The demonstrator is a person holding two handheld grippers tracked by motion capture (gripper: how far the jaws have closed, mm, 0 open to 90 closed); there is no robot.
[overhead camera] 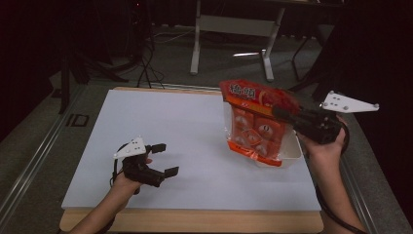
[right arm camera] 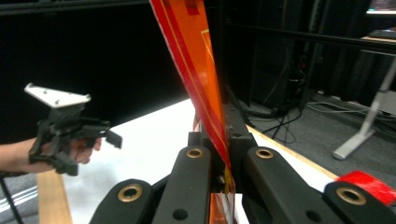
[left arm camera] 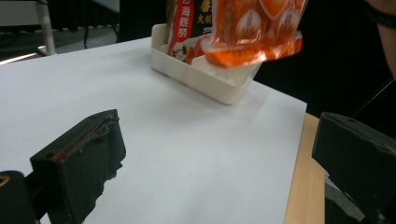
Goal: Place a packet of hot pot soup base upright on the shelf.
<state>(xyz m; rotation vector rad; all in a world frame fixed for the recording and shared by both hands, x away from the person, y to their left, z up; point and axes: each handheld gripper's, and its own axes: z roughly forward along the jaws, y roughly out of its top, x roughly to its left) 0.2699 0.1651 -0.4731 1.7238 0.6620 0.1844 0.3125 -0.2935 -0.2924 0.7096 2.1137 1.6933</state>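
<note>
Left gripper (overhead camera: 164,159) low over white bench (overhead camera: 185,126), well left of cream tray (overhead camera: 292,151), jaws wide, nothing between. Right gripper (overhead camera: 285,114) jaws clamped on top edge of orange snack bag (overhead camera: 255,124), hanging above tray, clear of it.

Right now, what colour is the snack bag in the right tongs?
Orange-red snack bag, with a clear window showing small packets; the high view shows it best.

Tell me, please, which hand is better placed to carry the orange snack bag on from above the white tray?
The right. The right gripper is already shut on the orange snack bag, holding it above the white tray. The left gripper is open and holds nothing, low over the white sheet well to the side.
</note>
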